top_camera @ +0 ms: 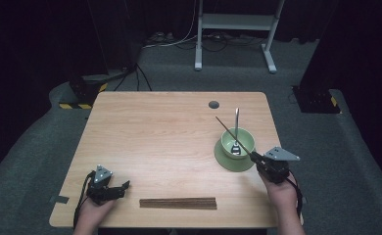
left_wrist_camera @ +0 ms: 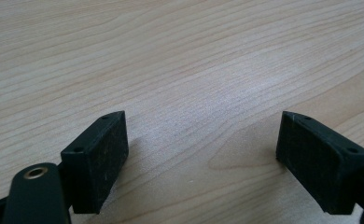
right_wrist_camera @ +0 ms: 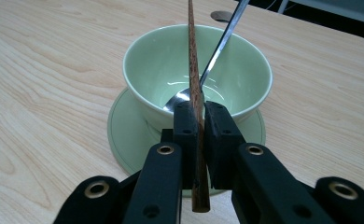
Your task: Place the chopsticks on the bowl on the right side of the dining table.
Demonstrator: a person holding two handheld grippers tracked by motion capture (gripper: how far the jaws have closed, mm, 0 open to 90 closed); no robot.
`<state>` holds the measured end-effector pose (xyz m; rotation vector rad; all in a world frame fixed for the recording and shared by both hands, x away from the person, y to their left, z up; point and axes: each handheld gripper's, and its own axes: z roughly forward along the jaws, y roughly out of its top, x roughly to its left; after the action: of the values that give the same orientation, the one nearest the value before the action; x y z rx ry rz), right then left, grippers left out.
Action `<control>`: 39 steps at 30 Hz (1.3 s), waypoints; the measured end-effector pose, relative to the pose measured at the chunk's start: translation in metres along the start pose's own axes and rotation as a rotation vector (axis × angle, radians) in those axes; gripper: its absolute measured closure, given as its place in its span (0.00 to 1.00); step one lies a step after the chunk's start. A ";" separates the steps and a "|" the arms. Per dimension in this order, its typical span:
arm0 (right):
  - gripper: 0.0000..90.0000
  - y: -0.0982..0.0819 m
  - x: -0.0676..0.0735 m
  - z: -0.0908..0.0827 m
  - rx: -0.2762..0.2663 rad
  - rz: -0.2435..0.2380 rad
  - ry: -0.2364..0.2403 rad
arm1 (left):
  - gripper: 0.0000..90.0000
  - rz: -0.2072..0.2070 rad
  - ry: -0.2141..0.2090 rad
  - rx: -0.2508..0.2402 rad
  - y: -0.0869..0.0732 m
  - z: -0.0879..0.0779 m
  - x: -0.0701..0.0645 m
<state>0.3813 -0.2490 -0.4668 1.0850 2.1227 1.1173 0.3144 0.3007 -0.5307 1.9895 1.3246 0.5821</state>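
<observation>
My right gripper [right_wrist_camera: 198,122] pinches one chopstick [right_wrist_camera: 192,60] near its end, over the green bowl [right_wrist_camera: 147,70] on its saucer [top_camera: 224,159]. It could pivot and knock the spoon [right_wrist_camera: 217,51]. Left gripper [left_wrist_camera: 201,161] is wide, empty.

Your high view looks forward and down over the whole light wooden table [top_camera: 169,137]. Your left gripper view sits close above bare tabletop. Your right gripper view closely faces the pale green ceramic bowl [right_wrist_camera: 199,70], shared with the high view.
</observation>
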 end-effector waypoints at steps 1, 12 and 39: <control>0.93 0.000 0.000 0.000 0.001 -0.003 -0.004 | 0.19 0.000 0.000 0.000 0.000 0.000 0.000; 0.92 -0.002 -0.001 0.002 0.004 -0.009 -0.006 | 0.19 0.000 0.000 0.000 0.000 0.000 0.000; 0.54 0.014 0.057 -0.001 -0.042 -0.077 0.141 | 0.18 -0.001 0.001 0.001 0.000 0.000 0.000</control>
<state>0.3550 -0.1967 -0.4582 0.9224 2.2183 1.2280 0.3145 0.3007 -0.5307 1.9897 1.3268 0.5817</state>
